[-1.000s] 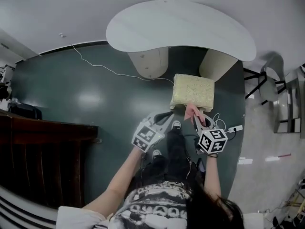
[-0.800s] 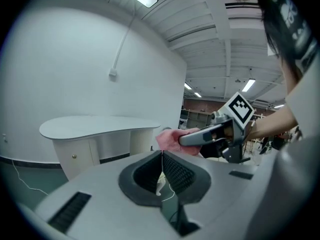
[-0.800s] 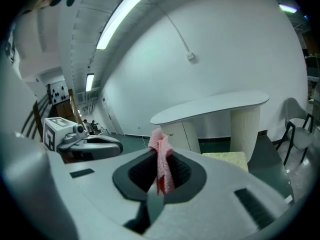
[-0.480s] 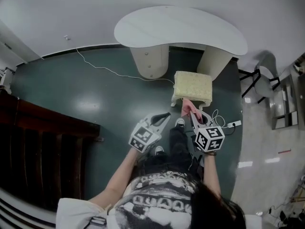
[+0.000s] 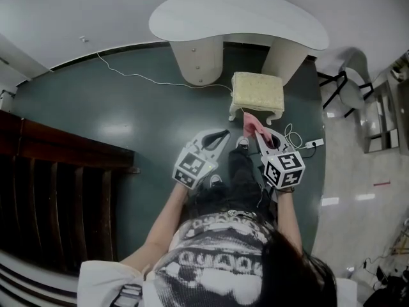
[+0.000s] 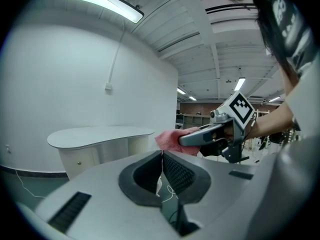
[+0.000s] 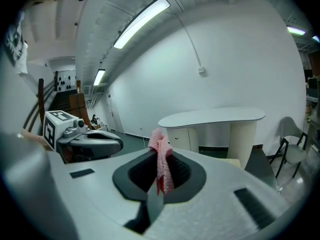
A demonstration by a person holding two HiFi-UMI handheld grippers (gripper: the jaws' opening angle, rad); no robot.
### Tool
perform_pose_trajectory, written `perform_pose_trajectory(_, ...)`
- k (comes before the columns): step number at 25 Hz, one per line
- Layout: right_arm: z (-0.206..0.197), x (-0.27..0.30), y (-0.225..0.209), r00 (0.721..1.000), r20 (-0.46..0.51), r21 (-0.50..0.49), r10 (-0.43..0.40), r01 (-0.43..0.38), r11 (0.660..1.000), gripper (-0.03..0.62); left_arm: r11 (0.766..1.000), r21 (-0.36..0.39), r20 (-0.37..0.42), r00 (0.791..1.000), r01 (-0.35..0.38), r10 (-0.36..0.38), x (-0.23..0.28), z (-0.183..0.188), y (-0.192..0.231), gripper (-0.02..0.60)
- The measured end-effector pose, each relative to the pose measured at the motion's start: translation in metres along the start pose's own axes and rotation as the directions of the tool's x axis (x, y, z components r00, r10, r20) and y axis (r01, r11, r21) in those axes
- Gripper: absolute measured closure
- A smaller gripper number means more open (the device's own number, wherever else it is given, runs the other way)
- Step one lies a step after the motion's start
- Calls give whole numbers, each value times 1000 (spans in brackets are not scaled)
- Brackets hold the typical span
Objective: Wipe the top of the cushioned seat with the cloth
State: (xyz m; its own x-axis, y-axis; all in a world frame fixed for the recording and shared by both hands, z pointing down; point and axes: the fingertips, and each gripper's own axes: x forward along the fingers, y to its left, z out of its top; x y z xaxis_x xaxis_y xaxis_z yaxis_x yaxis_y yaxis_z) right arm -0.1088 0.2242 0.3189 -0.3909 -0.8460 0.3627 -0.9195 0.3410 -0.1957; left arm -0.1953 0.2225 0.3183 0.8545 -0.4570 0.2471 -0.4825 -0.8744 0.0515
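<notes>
The cushioned seat (image 5: 257, 91), a small stool with a pale yellow top, stands on the green floor in front of the white desk. My right gripper (image 5: 261, 133) is shut on a pink cloth (image 5: 251, 123), held up in the air short of the stool's near edge. In the right gripper view the cloth (image 7: 161, 160) hangs pinched between the jaws, and a corner of the seat (image 7: 231, 161) shows beyond them. My left gripper (image 5: 218, 137) is shut with nothing in it, level with the right one and to its left. The left gripper view shows the cloth (image 6: 172, 139) in the right gripper (image 6: 200, 135).
A white kidney-shaped desk (image 5: 238, 23) on two pedestals stands right behind the stool. A white cable (image 5: 148, 80) runs across the floor, and a power strip (image 5: 314, 144) lies to the right. A black chair (image 5: 343, 89) stands at the right, dark wooden furniture (image 5: 51, 190) at the left.
The person has stepped back and stood more upright. Both grippers have drawn away from the stool, and the cloth, which was at its near edge, is now held clear of it.
</notes>
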Motion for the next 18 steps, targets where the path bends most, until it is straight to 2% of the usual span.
perform_pose_trajectory(18, -10, -5, 12, 1000, -4, -10, 9, -9, 1000, 583, 1000, -3, 9, 1000, 2, -2, -9, -4, -8, 575)
